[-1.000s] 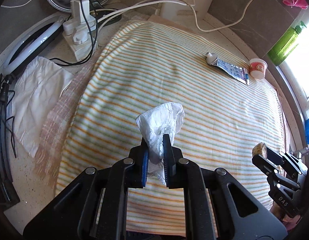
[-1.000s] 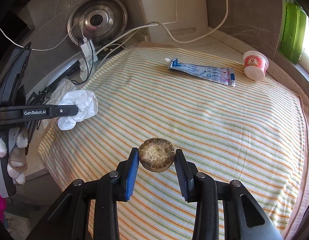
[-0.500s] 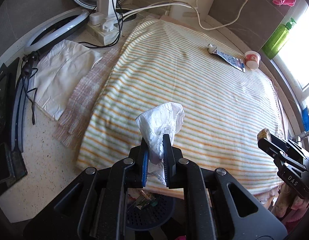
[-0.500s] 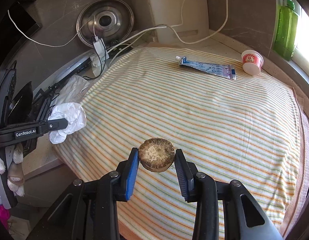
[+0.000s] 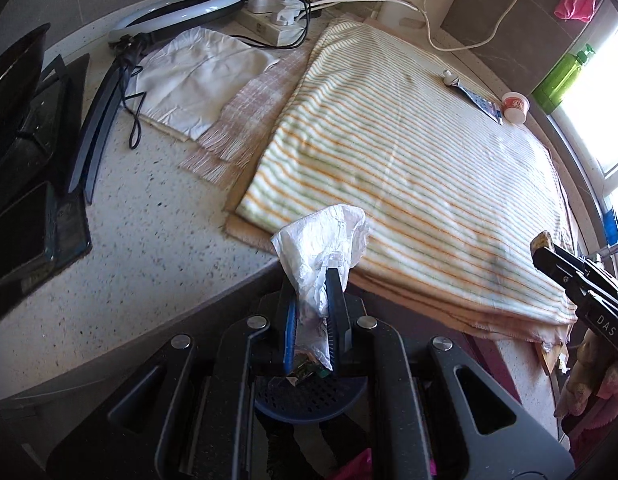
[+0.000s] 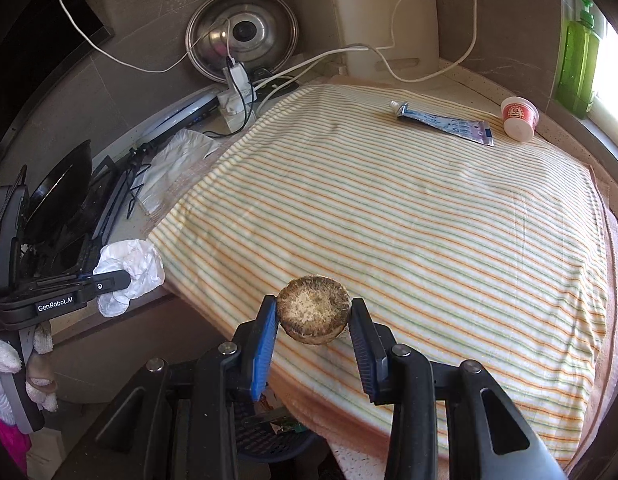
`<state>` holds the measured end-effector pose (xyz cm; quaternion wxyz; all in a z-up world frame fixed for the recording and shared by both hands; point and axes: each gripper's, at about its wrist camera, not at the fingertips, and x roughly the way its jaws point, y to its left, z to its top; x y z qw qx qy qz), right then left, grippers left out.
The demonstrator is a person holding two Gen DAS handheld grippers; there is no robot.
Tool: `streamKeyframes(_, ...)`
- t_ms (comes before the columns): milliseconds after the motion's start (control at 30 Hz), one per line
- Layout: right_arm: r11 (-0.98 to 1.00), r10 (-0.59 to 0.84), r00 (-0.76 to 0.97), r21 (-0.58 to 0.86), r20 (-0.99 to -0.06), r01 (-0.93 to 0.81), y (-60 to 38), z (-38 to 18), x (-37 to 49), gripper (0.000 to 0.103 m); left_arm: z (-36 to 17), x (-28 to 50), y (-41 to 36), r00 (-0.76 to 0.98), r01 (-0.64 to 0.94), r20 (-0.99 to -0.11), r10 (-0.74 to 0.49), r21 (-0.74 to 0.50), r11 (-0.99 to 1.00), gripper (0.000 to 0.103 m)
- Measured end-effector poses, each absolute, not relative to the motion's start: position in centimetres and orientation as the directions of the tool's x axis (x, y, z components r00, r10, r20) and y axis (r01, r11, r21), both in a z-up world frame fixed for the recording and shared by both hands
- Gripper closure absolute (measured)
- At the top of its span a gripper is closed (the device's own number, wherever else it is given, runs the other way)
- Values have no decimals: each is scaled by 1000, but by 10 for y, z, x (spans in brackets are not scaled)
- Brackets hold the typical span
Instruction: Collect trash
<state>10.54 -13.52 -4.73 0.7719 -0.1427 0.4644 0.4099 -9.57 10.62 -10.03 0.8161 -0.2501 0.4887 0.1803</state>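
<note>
My left gripper (image 5: 313, 276) is shut on a crumpled white tissue (image 5: 321, 240), held past the counter's front edge, above a dark blue perforated bin (image 5: 309, 398) with scraps in it. My right gripper (image 6: 313, 314) is shut on a round brown mushroom cap (image 6: 313, 314), over the front edge of the striped cloth (image 6: 389, 220). The bin (image 6: 265, 436) shows below it too. The left gripper and tissue (image 6: 129, 268) appear at the left of the right wrist view. A toothpaste tube (image 6: 443, 122) and a small red-and-white cup (image 6: 519, 116) lie at the cloth's far side.
A speckled counter (image 5: 129, 232) lies left of the cloth, with a white cloth (image 5: 189, 80), a ring light (image 5: 177, 12), a power strip with cables (image 5: 277, 12) and dark pans (image 5: 17, 92). A metal lid (image 6: 243, 34) leans on the back wall. A green bottle (image 6: 577, 40) stands by the window.
Both grippers have pulled back toward the counter's front edge, each still holding its item. The blue bin has come into view beneath them.
</note>
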Motion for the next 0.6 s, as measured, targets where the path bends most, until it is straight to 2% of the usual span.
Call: streamKeyframes(600, 600, 493, 144, 216, -858, -770, -123, -73, 26, 66, -149, -164, 91, 406, -547, -913, -36, -275, 791, 92)
